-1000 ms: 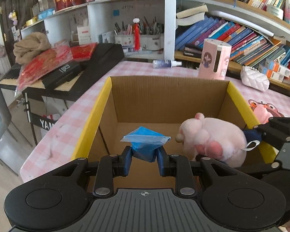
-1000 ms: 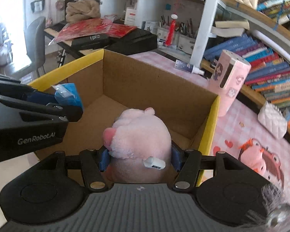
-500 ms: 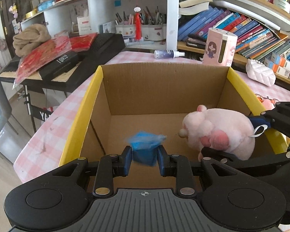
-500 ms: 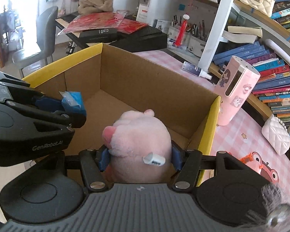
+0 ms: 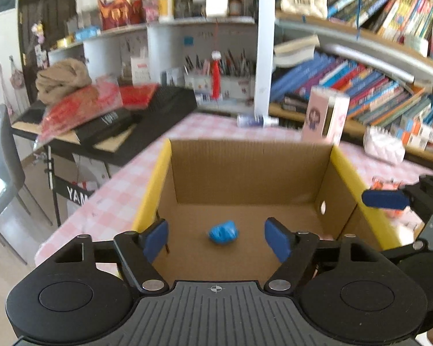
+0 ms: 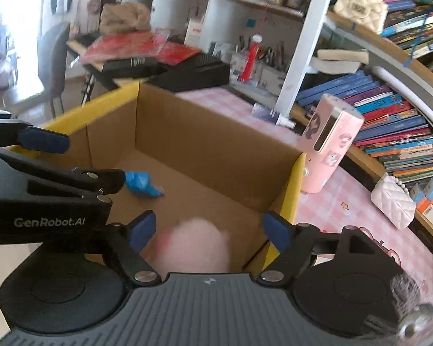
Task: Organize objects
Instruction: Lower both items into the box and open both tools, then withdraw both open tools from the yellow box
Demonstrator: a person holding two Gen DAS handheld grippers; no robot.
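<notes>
An open cardboard box with yellow rims [image 5: 246, 173] [image 6: 199, 141] stands on the pink checked table. A small blue packet [image 5: 223, 232] [image 6: 141, 184] lies on the box floor. My left gripper [image 5: 216, 239] is open and empty above it. A pink plush pig [image 6: 193, 248], blurred by motion, is inside the box below my right gripper [image 6: 209, 230], which is open and empty. The pig does not show in the left wrist view. The right gripper's blue fingertip [image 5: 385, 199] shows over the box's right rim.
A pink patterned box [image 5: 324, 118] [image 6: 327, 147], a small spray bottle [image 5: 255, 121] [image 6: 271, 114] and a white quilted pouch [image 5: 384, 145] [image 6: 394, 204] lie on the table behind the box. Bookshelves stand behind. A black keyboard [image 5: 147, 115] with red packets is at the left.
Both grippers have opened and risen. The blue packet has dropped to the box floor and the pink pig has been let go into the box.
</notes>
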